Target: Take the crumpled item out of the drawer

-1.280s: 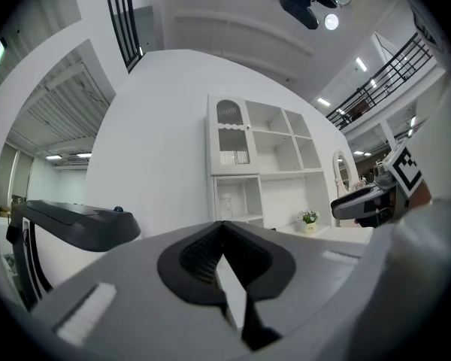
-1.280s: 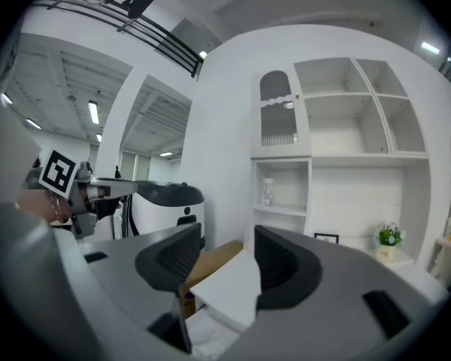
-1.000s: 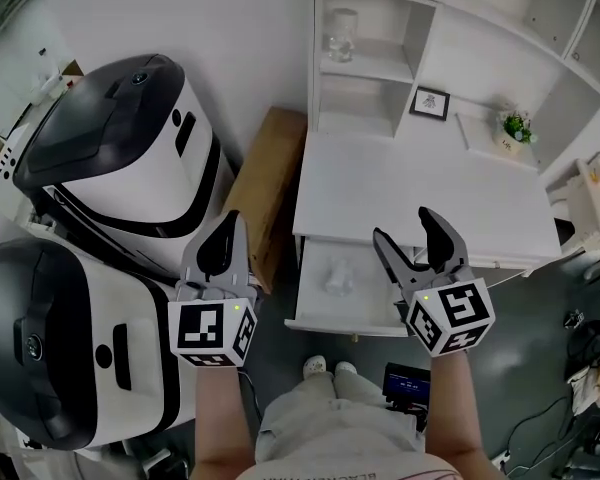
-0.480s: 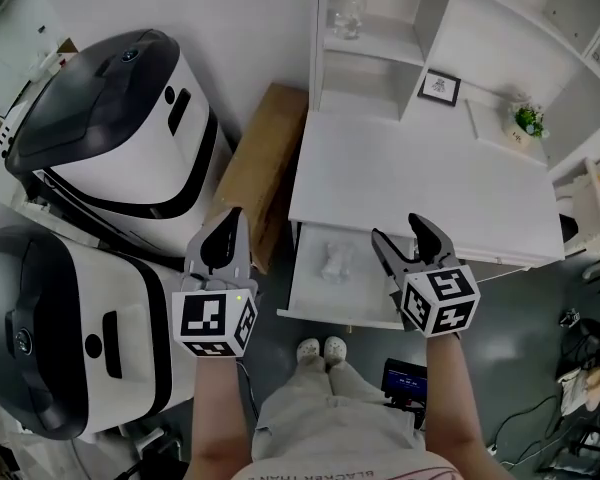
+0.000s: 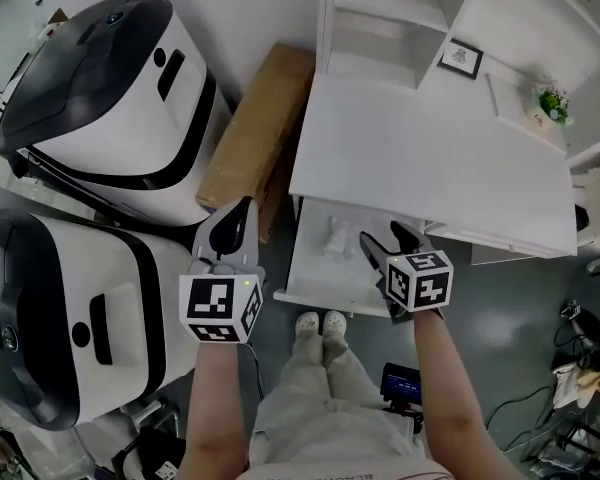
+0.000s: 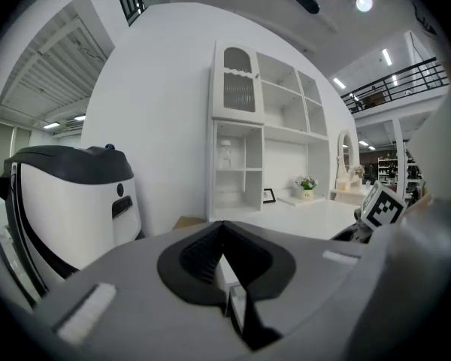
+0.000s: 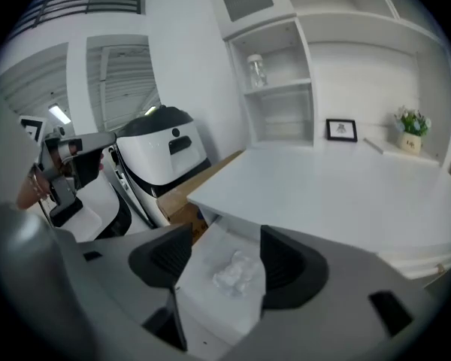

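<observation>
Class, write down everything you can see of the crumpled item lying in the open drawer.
The crumpled item is a small, whitish, translucent wad with irregular folds, like scrunched plastic film. It lies loose on the white floor of the open drawer, near the middle. Nothing else touches it. The right gripper hovers close by with its jaws apart, and its own view frames the wad between them.

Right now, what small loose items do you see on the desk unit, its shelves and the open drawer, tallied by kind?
crumpled item, in the drawer: 1
glass jar: 1
framed picture: 1
potted plant: 1
Total: 4
</observation>
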`<state>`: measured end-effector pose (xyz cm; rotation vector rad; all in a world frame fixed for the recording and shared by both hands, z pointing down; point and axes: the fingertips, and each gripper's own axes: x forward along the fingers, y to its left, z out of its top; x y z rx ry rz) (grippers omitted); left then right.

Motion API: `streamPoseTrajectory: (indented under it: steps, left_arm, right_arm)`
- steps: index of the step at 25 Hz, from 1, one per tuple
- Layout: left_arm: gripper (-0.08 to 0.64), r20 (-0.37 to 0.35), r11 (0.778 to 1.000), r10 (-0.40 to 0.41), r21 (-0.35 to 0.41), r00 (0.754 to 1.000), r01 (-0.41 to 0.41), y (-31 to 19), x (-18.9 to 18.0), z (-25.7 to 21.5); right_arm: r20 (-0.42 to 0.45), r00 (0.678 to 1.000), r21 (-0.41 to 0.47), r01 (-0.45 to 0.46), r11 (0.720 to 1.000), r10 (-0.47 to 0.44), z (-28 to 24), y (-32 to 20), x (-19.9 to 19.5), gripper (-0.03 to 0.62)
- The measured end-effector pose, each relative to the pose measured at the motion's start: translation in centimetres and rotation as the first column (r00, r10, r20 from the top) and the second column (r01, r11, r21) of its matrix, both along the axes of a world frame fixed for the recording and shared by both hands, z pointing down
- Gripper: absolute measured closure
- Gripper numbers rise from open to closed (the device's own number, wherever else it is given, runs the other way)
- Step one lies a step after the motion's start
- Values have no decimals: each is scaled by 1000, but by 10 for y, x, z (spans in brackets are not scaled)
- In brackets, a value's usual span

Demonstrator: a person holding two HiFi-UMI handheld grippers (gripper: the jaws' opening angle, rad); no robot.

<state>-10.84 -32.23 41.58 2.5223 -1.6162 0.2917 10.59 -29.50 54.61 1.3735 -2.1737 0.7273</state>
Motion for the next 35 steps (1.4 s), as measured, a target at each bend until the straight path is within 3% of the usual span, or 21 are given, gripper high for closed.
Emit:
streamPoseTrajectory:
  steps: [6, 12, 23, 26, 35]
  left_arm:
    - [551, 12, 998, 10, -64, 1000, -9, -5, 4, 38]
    - [551, 16, 994, 9, -109, 1000, -7, -7, 2, 70]
    - [551, 2, 982, -16, -190, 1000, 16, -1, -8, 123]
    - [551, 4, 978, -18, -209, 1000, 19, 1, -9, 133]
    - [551, 16, 968, -28, -248, 999, 31, 6, -16, 156]
  right_arm:
    - [14, 1000, -181, -14, 983, 17, 76, 8, 0, 314]
    - [-11, 999, -279, -48, 959, 47, 136, 10, -1, 331]
    - [16, 990, -464, -118, 878, 141, 215, 3, 1, 344]
    - [15, 987, -497, -134, 857, 163, 231, 2, 0, 354]
    - [-87, 986, -524, -168, 835, 144, 259, -6, -6, 382]
